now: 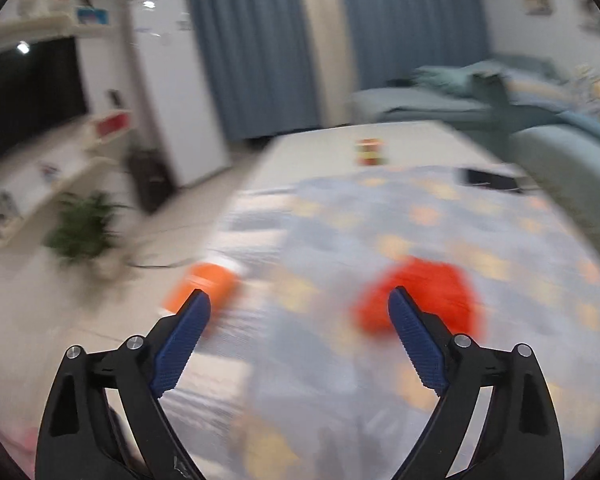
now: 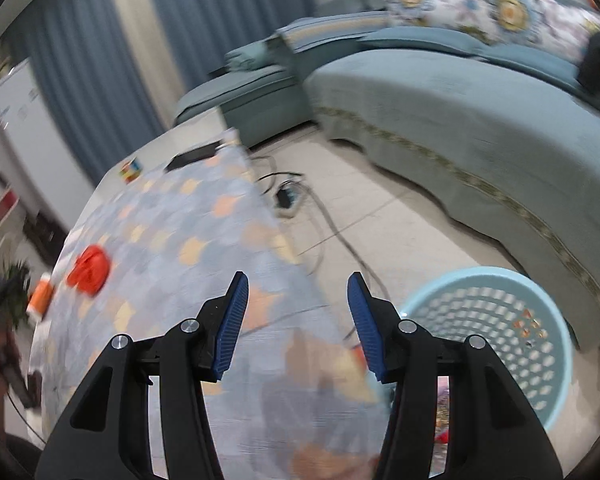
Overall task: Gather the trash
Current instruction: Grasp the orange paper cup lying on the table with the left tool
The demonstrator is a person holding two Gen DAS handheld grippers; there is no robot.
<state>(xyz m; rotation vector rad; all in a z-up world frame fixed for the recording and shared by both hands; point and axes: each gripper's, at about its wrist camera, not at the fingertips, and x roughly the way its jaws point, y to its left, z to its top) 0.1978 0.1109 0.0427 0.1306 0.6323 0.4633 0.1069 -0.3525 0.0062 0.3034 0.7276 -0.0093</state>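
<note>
Fingers [image 1: 416,340] of the left gripper [image 1: 300,300] spread wide, empty, red crumpled trash [image 1: 432,280] just beyond on the tablecloth [image 1: 340,216].

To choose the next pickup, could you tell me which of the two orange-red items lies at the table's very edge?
The smaller orange item, at the cloth's left edge; the crumpled red piece lies further in.

Curtains [image 1: 256,40]: blue; you see them hanging behind the room.
Refrigerator [image 1: 168,80]: white, upright, left of the curtains.
Potted plant [image 1: 82,232]: green, on the floor below your white shelving [image 1: 40,184].
Sofa [image 2: 460,112]: teal, curved; patterned cushion [image 2: 480,4] on top.
Cables [image 2: 296,200]: lying on the tiled floor.
</note>
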